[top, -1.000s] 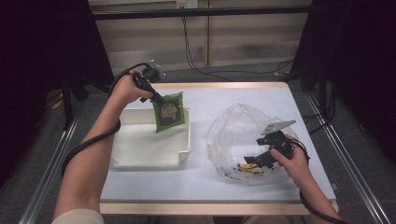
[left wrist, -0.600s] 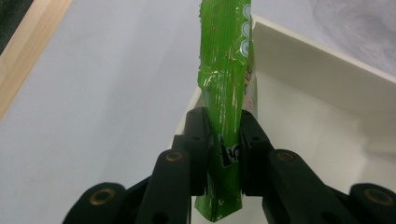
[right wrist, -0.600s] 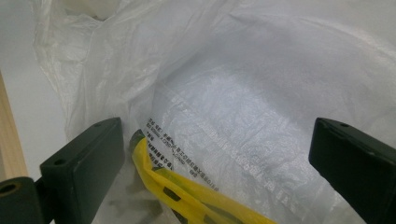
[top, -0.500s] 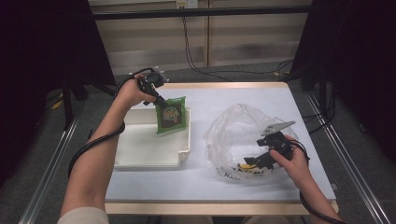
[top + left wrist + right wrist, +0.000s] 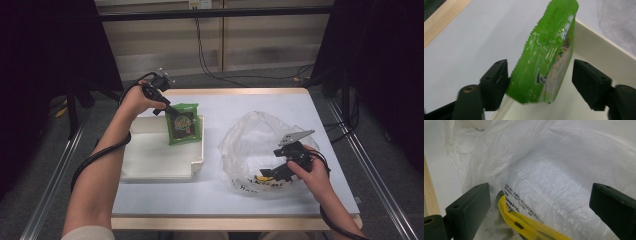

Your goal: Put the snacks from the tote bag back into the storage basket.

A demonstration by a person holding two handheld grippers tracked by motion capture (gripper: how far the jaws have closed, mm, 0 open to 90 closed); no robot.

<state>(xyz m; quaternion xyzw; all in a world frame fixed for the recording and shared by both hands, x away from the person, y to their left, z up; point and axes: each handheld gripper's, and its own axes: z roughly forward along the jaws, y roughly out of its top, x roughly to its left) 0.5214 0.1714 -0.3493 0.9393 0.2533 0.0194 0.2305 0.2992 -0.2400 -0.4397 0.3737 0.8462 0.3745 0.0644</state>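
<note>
Green snack packet [image 5: 546,57] upright over white tray [image 5: 150,165], loose between just-opened left gripper [image 5: 540,85], right gripper [image 5: 539,210] wide open inside clear bag [image 5: 564,165], yellow item [image 5: 524,225] cut off.

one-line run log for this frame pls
left gripper: opening, green snack packet between jaws over white tray | right gripper: open at clear plastic bag
</note>
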